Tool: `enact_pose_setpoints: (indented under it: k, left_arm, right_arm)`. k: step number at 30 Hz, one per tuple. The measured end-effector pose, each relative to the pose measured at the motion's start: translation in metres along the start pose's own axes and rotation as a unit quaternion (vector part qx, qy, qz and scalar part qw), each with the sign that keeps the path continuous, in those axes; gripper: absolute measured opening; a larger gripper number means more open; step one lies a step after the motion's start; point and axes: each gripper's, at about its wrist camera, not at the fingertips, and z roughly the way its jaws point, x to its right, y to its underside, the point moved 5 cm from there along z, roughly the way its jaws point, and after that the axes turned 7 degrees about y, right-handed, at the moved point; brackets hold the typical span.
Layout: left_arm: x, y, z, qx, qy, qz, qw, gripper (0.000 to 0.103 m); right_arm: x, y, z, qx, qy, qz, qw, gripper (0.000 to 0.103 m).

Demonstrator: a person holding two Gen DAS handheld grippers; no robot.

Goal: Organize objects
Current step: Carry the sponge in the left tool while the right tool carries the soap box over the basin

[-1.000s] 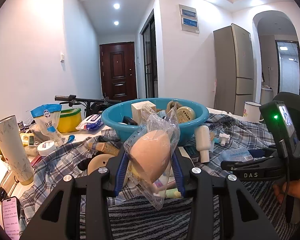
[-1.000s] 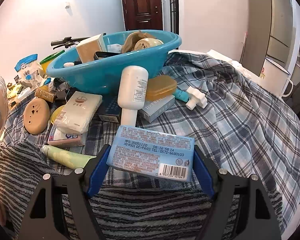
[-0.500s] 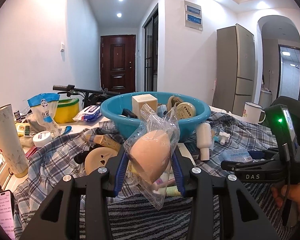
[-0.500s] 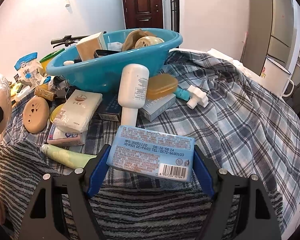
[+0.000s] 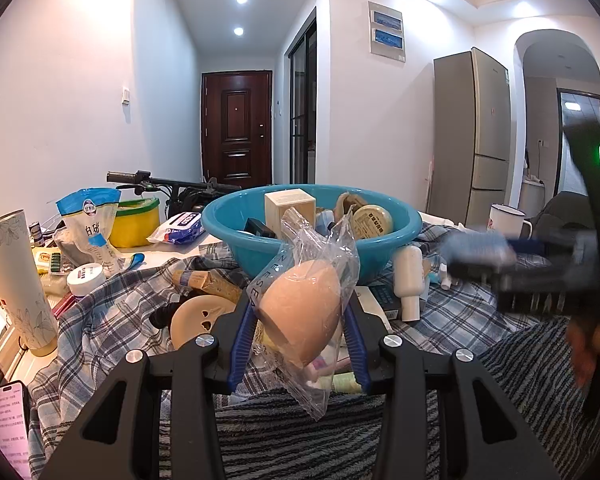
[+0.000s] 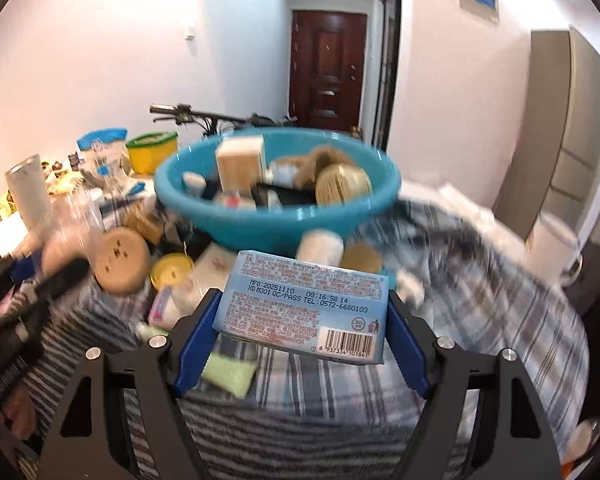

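Observation:
My left gripper (image 5: 298, 340) is shut on a peach makeup sponge in a clear plastic bag (image 5: 302, 312), held above the cloth. My right gripper (image 6: 300, 338) is shut on a light blue flat pack with a barcode (image 6: 304, 312), lifted off the plaid cloth. Ahead of both stands a teal basin (image 5: 236, 220) (image 6: 276, 232) holding a tan box, a round jar and other items. In the left wrist view the right gripper shows blurred at the right edge (image 5: 520, 264), with the blue pack in it.
Loose items lie on the plaid cloth (image 5: 112, 304): a white bottle (image 5: 408, 280), a round tan case (image 5: 198, 316), a green tube (image 6: 230, 374). At the left stand a tall patterned tumbler (image 5: 16, 280), a blue-white bag and a yellow tub. A white mug (image 5: 506, 222) sits at the right.
My right gripper has risen with the blue pack and rolled, so its view now looks down into the basin. The left gripper has kept still with the sponge bag.

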Motion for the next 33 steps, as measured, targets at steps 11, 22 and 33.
enact_pose_setpoints:
  k: [11, 22, 33]
  left_arm:
    - [-0.002, 0.001, 0.0, 0.0, -0.002, -0.002, 1.0, 0.043]
    - [-0.007, 0.001, 0.003, -0.012, -0.012, -0.009, 0.9998, 0.043]
    - [-0.019, 0.003, 0.005, -0.02, -0.063, -0.023, 0.9976, 0.043]
  right_arm:
    - [0.004, -0.126, -0.044, 0.116, 0.013, -0.049, 0.992, 0.077]
    - [-0.003, -0.231, -0.047, 0.207, -0.019, -0.032, 0.978, 0.077]
    - [0.004, -0.251, -0.011, 0.236, -0.061, 0.01, 0.97, 0.077]
